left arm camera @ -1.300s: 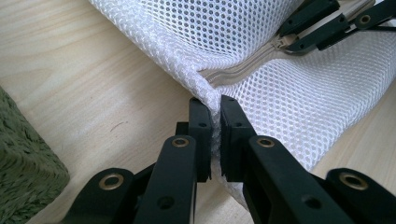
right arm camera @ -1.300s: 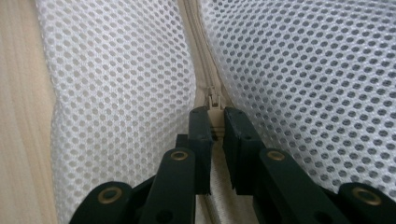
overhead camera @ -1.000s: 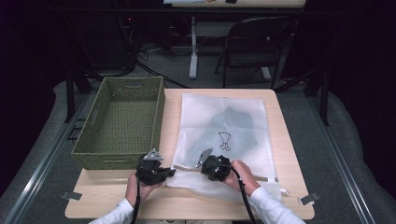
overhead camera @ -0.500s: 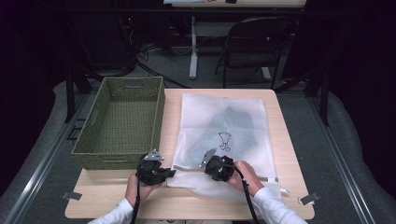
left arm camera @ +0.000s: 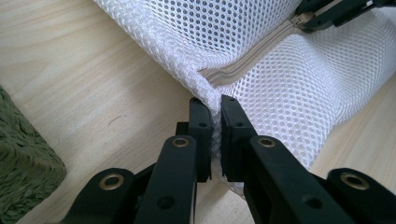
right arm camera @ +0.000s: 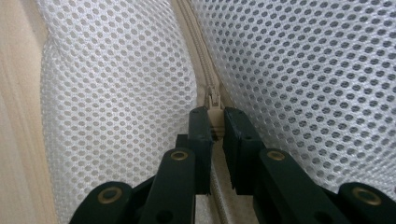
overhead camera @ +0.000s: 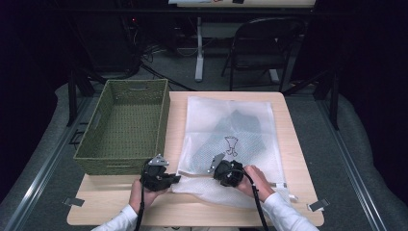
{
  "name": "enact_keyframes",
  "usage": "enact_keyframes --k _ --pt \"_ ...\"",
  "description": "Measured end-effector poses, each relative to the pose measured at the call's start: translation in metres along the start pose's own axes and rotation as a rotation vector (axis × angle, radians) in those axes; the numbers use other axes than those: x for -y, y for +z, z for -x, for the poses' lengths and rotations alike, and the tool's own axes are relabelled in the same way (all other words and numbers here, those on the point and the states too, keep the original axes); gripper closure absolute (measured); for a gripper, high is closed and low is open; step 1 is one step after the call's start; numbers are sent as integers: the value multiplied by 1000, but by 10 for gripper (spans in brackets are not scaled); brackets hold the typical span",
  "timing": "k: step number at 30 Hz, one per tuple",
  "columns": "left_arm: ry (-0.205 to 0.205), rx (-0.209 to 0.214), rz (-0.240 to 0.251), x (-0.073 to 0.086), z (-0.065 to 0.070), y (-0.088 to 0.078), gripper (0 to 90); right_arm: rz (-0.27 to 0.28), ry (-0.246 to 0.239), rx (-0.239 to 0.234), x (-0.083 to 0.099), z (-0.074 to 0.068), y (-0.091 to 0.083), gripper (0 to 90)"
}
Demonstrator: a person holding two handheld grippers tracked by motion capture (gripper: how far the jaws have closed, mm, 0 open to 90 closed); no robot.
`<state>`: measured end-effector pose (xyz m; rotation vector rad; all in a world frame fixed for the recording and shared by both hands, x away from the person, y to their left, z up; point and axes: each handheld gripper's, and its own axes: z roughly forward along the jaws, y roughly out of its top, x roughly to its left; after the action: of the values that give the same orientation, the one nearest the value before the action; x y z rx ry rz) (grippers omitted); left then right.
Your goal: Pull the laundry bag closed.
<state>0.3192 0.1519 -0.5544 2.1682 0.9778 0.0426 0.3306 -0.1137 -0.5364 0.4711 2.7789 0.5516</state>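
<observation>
White mesh bag point(overhead camera: 231, 139) flat on counter point(overhead camera: 293, 144) beside wicker basket point(overhead camera: 125, 125) — left claw point(left arm camera: 213, 108) clamped on bag corner, right claw point(right arm camera: 214, 122) clamped on zipper pull point(right arm camera: 213, 105); unzipping step in hand — next, likely a steady pull along the zipper against the anchored corner.

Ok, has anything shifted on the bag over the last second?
Hardly anything. The right gripper edged slightly along the near edge, shut on the zipper pull. The left gripper stays clamped on the corner of the mesh bag. The bag and the green basket lie as they were.
</observation>
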Motion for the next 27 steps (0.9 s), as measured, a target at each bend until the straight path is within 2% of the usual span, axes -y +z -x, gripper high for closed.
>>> enact_keyframes --k 5,7,11,21,22,27 --pt "3 4 4 0 0 -1 849 13 19 -17 2 3 -1 819" --pt "4 2 2 0 -1 0 850 11 12 -21 2 3 0 819" --pt "9 3 1 -1 -1 -1 850 0 7 -10 5 4 -3 819" --pt "14 0 -7 -2 -2 -1 850 -2 31 -1 16 6 -13 820" --pt "4 -1 -4 -2 -2 -1 850 -2 28 3 17 7 -15 819" --pt "10 -5 -1 -2 -1 -2 850 -3 53 3 27 8 -19 819"
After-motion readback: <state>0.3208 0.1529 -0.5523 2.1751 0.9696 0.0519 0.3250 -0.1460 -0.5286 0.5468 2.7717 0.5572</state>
